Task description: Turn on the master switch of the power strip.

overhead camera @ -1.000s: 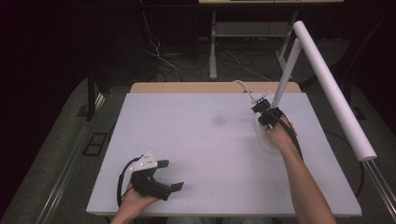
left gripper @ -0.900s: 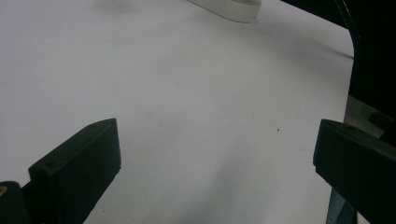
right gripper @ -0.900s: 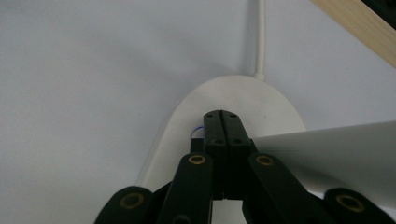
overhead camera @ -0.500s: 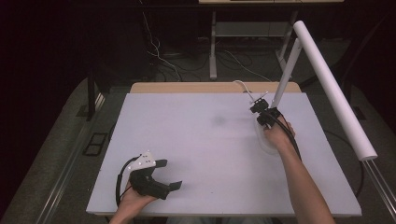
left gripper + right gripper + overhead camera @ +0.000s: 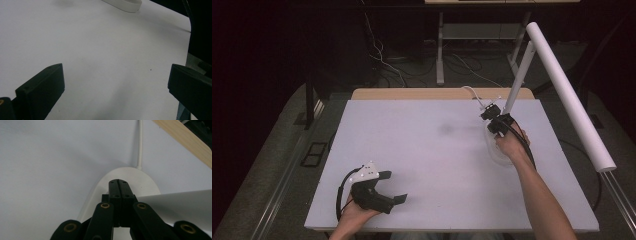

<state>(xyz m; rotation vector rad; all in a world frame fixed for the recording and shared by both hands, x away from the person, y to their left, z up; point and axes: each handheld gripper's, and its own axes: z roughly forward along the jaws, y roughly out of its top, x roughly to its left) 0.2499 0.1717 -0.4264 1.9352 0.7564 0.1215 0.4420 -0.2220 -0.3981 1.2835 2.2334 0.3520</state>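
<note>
A white desk lamp stands at the table's far right: an oval base [image 5: 493, 150], a slim arm [image 5: 518, 75] and a long tube head [image 5: 569, 95]. My right gripper [image 5: 488, 112] hovers over the far end of that base, beside the foot of the arm, its jaws shut with nothing between them. In the right gripper view the shut jaws [image 5: 118, 183] point at the base [image 5: 140, 180], with the lamp arm [image 5: 180, 205] to their right. My left gripper [image 5: 395, 187] rests near the front left of the table, open and empty [image 5: 115, 85].
A white cable [image 5: 140, 142] runs from the lamp base toward the table's wooden far edge [image 5: 412, 93]. The white tabletop [image 5: 422, 150] stretches bare between the two grippers. The lamp head overhangs the right edge. Cables lie on the dark floor beyond.
</note>
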